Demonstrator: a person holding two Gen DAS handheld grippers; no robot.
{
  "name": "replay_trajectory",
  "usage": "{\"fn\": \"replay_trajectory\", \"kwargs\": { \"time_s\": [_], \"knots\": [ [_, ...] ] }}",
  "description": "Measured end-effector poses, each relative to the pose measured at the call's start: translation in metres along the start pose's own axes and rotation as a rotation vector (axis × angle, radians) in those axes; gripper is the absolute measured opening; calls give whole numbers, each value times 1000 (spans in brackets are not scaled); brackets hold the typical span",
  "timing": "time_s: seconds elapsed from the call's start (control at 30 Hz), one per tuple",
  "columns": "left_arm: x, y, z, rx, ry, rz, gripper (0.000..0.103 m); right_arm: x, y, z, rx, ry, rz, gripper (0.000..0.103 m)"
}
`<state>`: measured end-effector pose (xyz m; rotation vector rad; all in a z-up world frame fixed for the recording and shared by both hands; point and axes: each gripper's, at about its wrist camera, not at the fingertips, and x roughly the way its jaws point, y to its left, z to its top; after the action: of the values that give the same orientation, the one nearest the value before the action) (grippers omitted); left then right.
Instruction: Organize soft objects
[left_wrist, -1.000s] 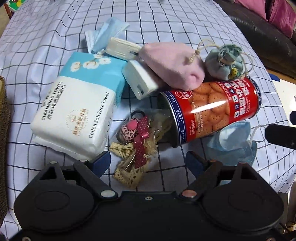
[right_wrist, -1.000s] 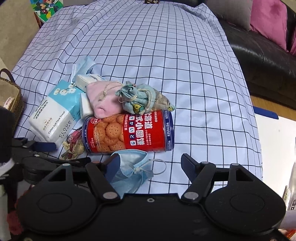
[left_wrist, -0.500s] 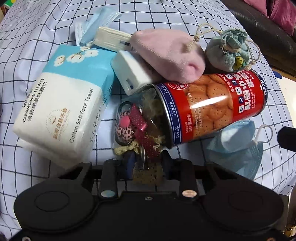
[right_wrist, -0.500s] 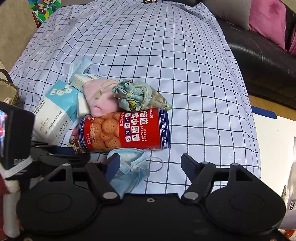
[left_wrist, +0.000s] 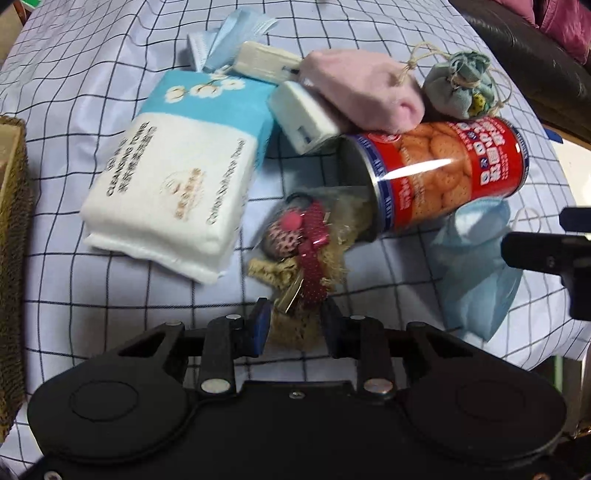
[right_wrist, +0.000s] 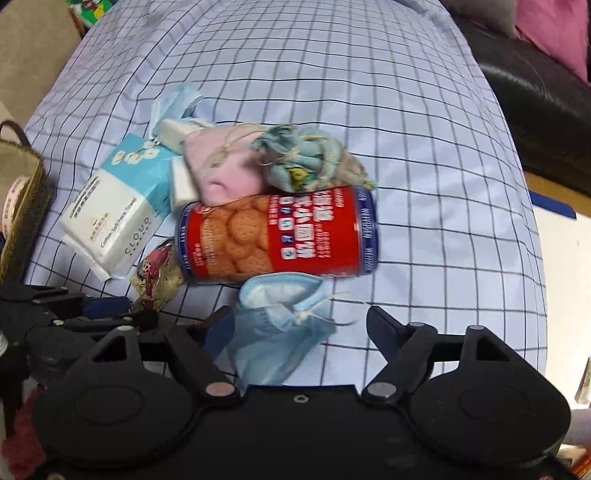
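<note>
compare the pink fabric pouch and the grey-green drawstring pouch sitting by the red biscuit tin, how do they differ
The pink fabric pouch is plain, smooth and pale pink; the grey-green drawstring pouch is a patterned, crumpled cloth. The pink pouch is the larger and lies flattened out; the grey-green pouch is smaller, rounder, and bunched at a tied neck. The pink pouch leans partly over a white box; the grey-green pouch does not. Both are soft, have twine cords and rest against the red biscuit tin.

"CLOUD" on towel pack (right_wrist: 110, 214)
</note>
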<state>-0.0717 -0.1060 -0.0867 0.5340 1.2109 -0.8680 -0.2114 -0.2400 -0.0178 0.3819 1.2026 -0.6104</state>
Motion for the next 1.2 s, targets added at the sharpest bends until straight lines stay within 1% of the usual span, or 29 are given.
{"fn": "replay_trajectory", "kwargs": {
  "time_s": [0.03,0.07,0.1,0.13,0.17,0.2,0.23,0.27,0.3,0.33,0.37,0.43,0.47,0.53,0.6,0.67,0.77,0.83,0.87,0.9,0.93,1.0,1.07,1.13,1.2],
  "knots": [
    [-1,3,-2,2,1,1,34,3,5,0,-15,2,-9,79],
    [0,5,-4,2,3,0,39,6,10,0,-28,6,-15,79],
    [0,7,-5,1,6,-1,48,10,14,0,-39,13,-18,79],
    [1,10,-5,-5,7,-6,53,13,18,0,-50,23,-22,79],
    [1,12,-5,-12,6,-12,63,17,22,0,-61,31,-27,79],
    [-1,15,-5,-23,3,-19,69,20,25,0,-71,36,-34,79],
    [-3,18,-5,-33,-7,-30,70,23,27,-1,-79,36,-45,78],
    [-6,20,-5,-39,-20,-44,71,25,29,-1,-85,34,-56,75],
    [-9,21,-2,-40,-32,-58,76,26,29,-2,-93,35,-64,70],
    [-12,21,-1,-40,-42,-66,80,28,30,-2,-100,41,-70,58],
    [-14,21,1,-43,-49,-74,84,30,29,-3,-101,53,-65,49],
    [-13,20,4,-53,-56,-94,84,31,24,-4,-87,69,-56,46],
    [-10,19,8,-56,-54,-102,84,31,21,-6,-82,69,-53,40],
    [-4,13,13,-66,-44,-115,84,26,15,-6,-70,66,-45,34],
    [3,9,19,-75,-34,-118,84,22,8,-5,-46,68,-25,33],
    [9,5,23,-77,-30,-107,84,17,3,-5,-39,64,-22,25],
    [22,2,30,-83,-28,-93,84,13,-4,-3,-27,52,-31,25],
    [30,1,33,-88,-28,-93,81,11,-13,-2,-8,49,-34,24],
    [33,0,34,-86,-29,-94,72,11,-17,-1,5,49,-34,19],
    [37,-1,35,-84,-32,-92,66,11,-22,0,18,50,-32,18],
    [39,-2,36,-82,-36,-84,64,9,-27,1,30,51,-29,17],
    [40,-7,36,-61,-41,-64,52,8,-34,2,55,51,-29,17],
    [39,-11,35,-46,-47,-74,42,7,-41,4,77,52,-52,20],
    [39,-16,34,-29,-48,-34,42,5,-48,4,104,44,-72,26],
    [41,-19,34,-26,-45,-31,41,2,-52,6,122,26,-70,38]
  ]
}}
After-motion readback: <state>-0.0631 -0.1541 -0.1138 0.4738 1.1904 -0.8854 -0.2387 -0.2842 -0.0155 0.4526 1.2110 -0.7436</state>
